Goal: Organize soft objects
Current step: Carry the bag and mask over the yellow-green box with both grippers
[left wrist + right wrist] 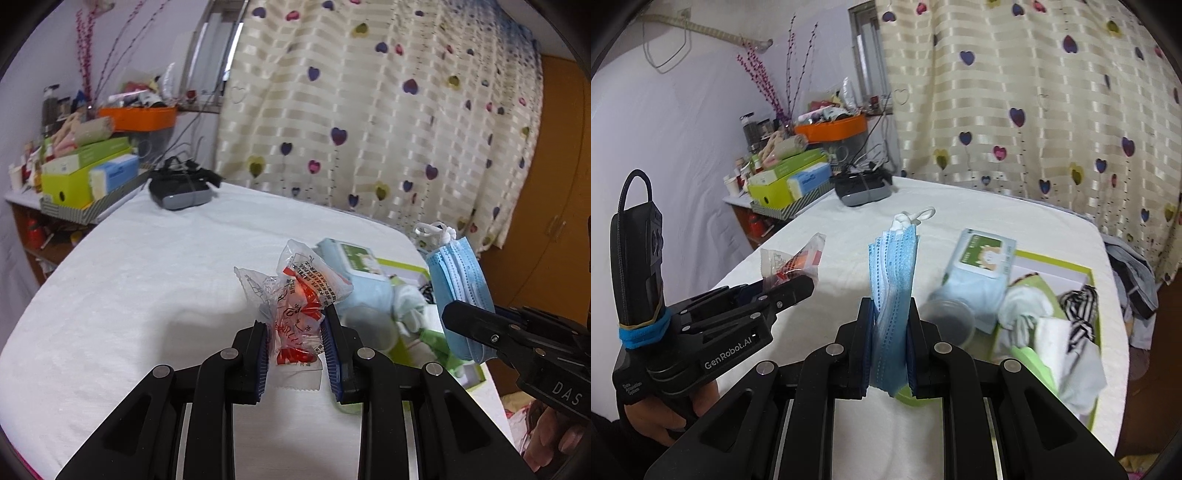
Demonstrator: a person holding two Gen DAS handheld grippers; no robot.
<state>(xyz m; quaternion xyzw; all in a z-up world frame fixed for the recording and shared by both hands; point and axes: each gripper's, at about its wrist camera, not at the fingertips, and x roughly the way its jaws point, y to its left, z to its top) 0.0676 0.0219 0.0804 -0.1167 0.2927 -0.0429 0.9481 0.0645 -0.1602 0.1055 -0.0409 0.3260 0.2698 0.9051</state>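
Observation:
My left gripper (294,326) is shut on a crumpled clear plastic bag with red print (295,295), held above the white bed cover (147,288). From the right wrist view the same bag (792,260) sticks out of the left gripper (803,282) at the left. My right gripper (889,330) is shut on a stack of blue face masks (892,291) standing upright, white ear loops on top. In the left wrist view those masks (461,288) hang at the right edge. A light blue wet-wipes pack (979,266) leans on a green-rimmed box (1095,295) holding white cloths and a striped fabric.
A clear plastic cup (951,319) lies beside the wipes pack. A black headset (862,190) rests at the far end of the bed. A cluttered side shelf with green boxes (783,181) stands at the far left. A heart-print curtain (1034,110) hangs behind.

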